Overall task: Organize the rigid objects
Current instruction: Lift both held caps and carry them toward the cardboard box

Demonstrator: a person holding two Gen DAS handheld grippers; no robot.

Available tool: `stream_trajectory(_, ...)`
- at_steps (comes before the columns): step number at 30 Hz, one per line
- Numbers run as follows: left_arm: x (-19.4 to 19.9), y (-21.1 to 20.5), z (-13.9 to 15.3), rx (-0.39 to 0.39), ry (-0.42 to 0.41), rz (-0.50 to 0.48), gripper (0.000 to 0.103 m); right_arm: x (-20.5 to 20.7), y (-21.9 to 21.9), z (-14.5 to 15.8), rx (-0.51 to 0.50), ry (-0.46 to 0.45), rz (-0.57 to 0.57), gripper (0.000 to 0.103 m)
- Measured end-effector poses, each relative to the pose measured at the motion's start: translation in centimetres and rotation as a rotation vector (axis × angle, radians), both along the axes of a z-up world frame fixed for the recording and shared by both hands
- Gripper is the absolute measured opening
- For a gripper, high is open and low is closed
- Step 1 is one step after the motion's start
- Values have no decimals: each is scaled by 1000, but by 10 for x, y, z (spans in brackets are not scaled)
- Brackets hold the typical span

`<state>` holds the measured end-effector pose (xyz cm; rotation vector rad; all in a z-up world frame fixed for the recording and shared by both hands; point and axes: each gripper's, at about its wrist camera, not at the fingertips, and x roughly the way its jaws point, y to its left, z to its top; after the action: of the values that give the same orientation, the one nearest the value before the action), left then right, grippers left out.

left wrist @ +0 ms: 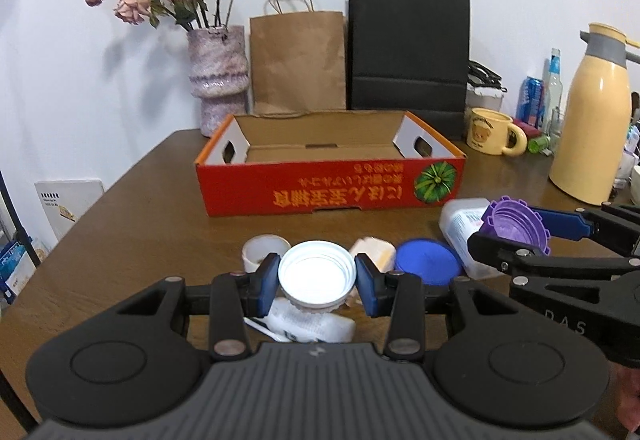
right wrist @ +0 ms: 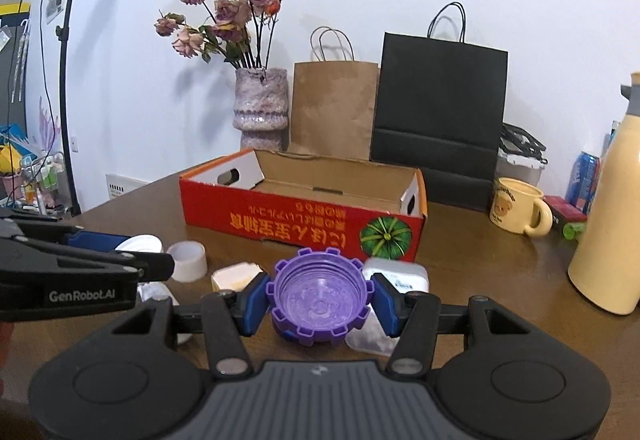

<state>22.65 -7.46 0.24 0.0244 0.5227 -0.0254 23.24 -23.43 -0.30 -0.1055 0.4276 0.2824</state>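
Brown wood grain covers the table (left wrist: 132,240), which stands against a white wall. Along its back edge are a mottled purple ceramic vase of dried roses (left wrist: 218,80), a brown paper bag (left wrist: 298,60), a black paper bag (left wrist: 408,56), a yellow bear mug (left wrist: 494,132) and a tall cream thermos jug (left wrist: 592,120). A shallow red cardboard box with an open top (left wrist: 328,184) sits mid-table, its printed text upside down.

The left gripper (left wrist: 317,282) points slightly downward toward the box, above the table; its blue pads are closed narrowly on a white ribbed plastic cap (left wrist: 317,276), hollow side facing the camera. The right gripper (right wrist: 320,298) is level beside it, pads pressed on either side of a purple plastic cap with a notched, gear-like rim (right wrist: 320,296), also hollow side toward the camera and held above the table.

On the table below them lie a white tape roll (right wrist: 187,260), a pale yellow lidded tub (right wrist: 236,276), a round blue lid (left wrist: 426,260) and white plastic containers (right wrist: 396,276), all in front of the box.
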Motion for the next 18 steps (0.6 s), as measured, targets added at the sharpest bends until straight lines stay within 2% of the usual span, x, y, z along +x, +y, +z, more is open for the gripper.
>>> stream_trajectory(18,37,38,14,-3,-21,46,41,41,38,15,1,-17,10,53)
